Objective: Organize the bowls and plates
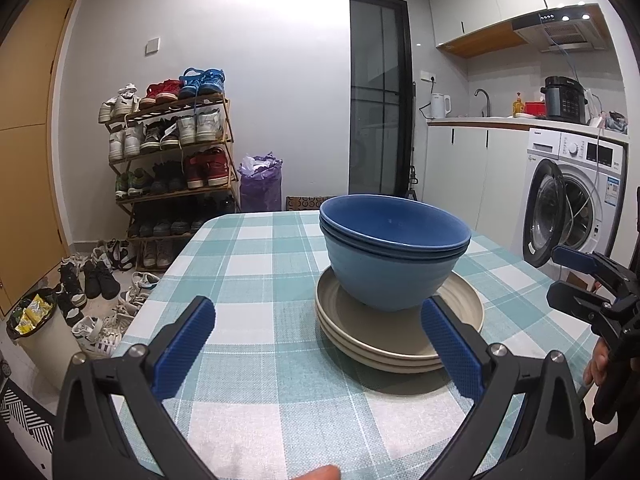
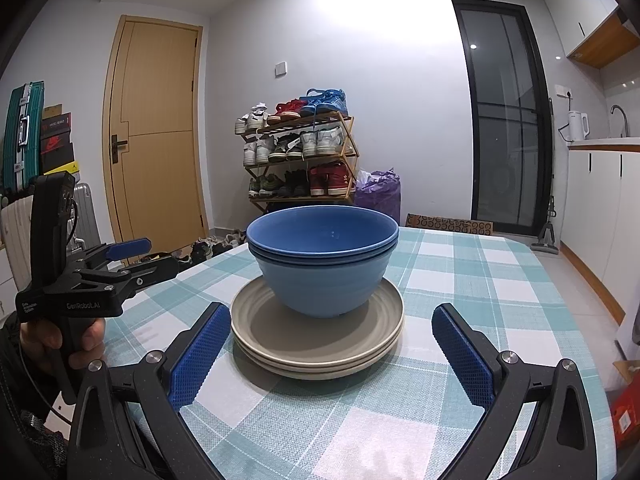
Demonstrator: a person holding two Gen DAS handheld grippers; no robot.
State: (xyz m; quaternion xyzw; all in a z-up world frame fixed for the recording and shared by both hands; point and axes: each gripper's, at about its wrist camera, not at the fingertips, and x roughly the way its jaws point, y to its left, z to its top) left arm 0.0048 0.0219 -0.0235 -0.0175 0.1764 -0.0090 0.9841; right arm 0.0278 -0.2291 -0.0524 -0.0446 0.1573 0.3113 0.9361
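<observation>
Two nested blue bowls (image 1: 390, 256) (image 2: 322, 264) stand upright on a stack of beige plates (image 1: 356, 332) (image 2: 272, 332) on the checked tablecloth. My left gripper (image 1: 318, 322) is open, low over the cloth, to the near left of the stack; its right finger overlaps the plates' near rim. My right gripper (image 2: 332, 324) is open in front of the stack, a finger on each side of the plates, not touching them. Each gripper also shows in the other's view: the right gripper (image 1: 560, 278) at the right edge, the left gripper (image 2: 144, 256) at the left, held by a hand.
The table (image 1: 248, 264) (image 2: 460, 280) has a rounded far edge. Beyond it stand a shoe rack (image 1: 172, 152) (image 2: 300, 156), a purple bag (image 1: 260, 184) and loose shoes on the floor. A washing machine (image 1: 568, 196) and kitchen counter lie to the right.
</observation>
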